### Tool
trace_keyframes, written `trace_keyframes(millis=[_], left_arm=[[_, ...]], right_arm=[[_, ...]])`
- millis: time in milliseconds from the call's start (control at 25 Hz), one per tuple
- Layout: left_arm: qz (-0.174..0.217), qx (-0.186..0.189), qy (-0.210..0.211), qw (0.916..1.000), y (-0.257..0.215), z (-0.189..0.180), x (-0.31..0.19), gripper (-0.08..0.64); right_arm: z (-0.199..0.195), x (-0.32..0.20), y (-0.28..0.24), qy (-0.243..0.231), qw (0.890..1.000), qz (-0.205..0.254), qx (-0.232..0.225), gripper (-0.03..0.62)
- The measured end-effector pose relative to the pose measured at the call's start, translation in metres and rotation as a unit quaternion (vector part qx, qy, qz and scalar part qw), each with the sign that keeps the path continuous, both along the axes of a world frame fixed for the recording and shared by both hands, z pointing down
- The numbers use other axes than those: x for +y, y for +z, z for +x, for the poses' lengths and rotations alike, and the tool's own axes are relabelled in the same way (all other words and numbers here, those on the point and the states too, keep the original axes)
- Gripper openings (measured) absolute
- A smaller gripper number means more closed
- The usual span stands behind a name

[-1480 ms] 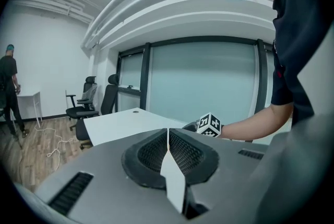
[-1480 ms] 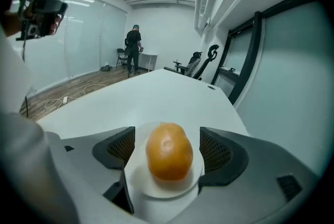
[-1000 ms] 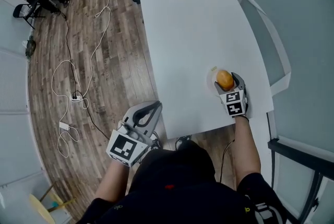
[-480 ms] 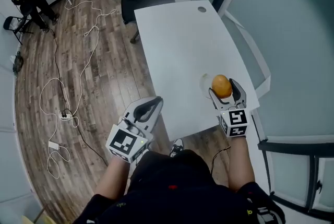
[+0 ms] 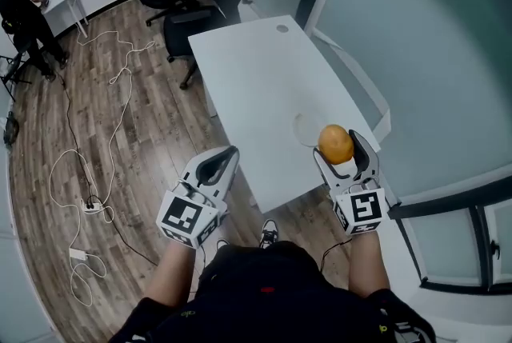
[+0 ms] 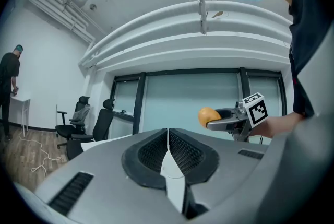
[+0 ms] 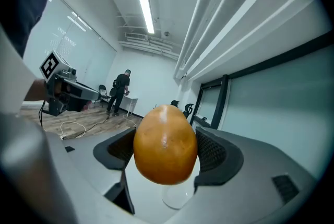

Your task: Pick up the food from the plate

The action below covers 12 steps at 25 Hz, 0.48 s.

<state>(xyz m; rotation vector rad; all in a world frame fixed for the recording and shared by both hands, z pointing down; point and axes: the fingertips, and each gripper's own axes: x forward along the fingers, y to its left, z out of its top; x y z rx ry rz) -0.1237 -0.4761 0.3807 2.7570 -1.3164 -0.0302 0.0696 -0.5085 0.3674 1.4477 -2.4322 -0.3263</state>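
— In the second just past, we had raised the food [image 5: 336, 144] off the plate [image 5: 302, 129] and drawn it back toward us.
— Where did it sit?
— Between the pads of our right gripper [image 5: 341, 151], which was clamped on it from both sides. The plate lay just ahead of and below those jaws, on the table [image 5: 256, 77].
— And our left gripper [image 5: 224, 157]?
— Pressed together on nothing, off the table's near edge, well apart from the food.
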Motion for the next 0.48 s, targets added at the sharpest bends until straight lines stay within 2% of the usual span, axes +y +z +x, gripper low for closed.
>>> trace_keyframes(millis=[200,480], left_arm=[[0.012,-0.007,0.031,0.9994,-0.008,0.010,0.019,0.029],[0.025,-0.019,0.055,0.9980,-0.010,0.011,0.028,0.029]], right_arm=[[0.003,0.033,-0.025,0.019,0.999,0.023,-0.013,0.365],[0.003,0.048,-0.028,0.036,0.999,0.034,-0.020,0.365]])
